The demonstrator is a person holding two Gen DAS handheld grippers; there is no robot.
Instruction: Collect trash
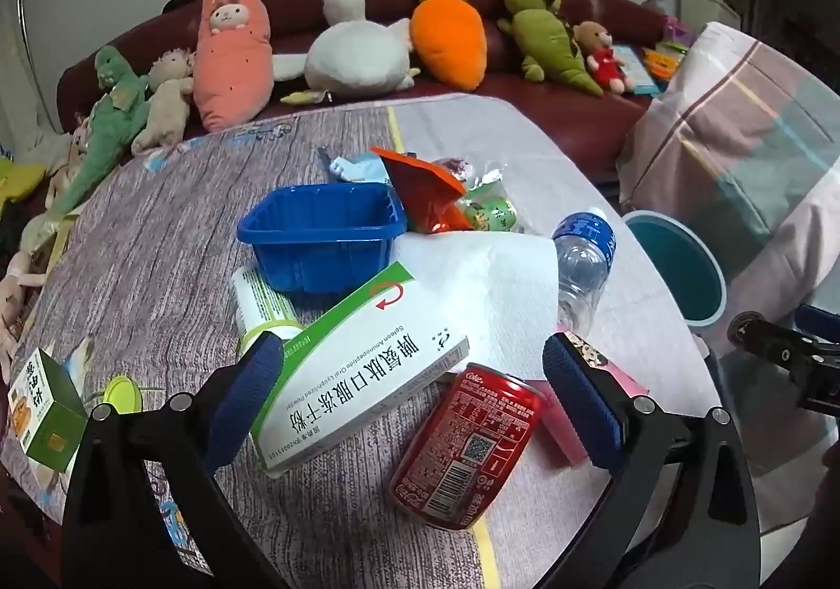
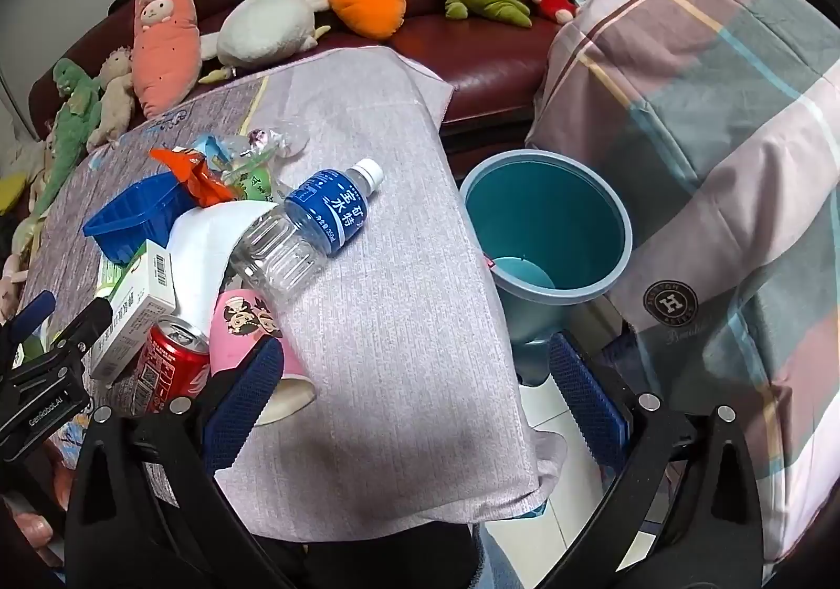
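Trash lies heaped on the cloth-covered table [image 2: 399,326]. A red cola can [image 1: 467,447] lies on its side between the open fingers of my left gripper [image 1: 415,395], beside a white and green medicine box [image 1: 362,368]. A pink paper cup [image 2: 247,326], a clear water bottle [image 2: 310,227], a white napkin [image 1: 483,274], a blue plastic tray [image 1: 323,234] and snack wrappers [image 1: 430,190] lie further back. My right gripper [image 2: 415,395] is open and empty over the table's right edge. A teal bin [image 2: 546,232] stands on the floor to the right.
A small green box [image 1: 44,405] and a yellow-green lid [image 1: 122,392] sit at the table's left. Plush toys [image 1: 446,38] line the dark red sofa [image 1: 551,116] behind. A plaid quilt [image 2: 709,143] is piled right of the bin.
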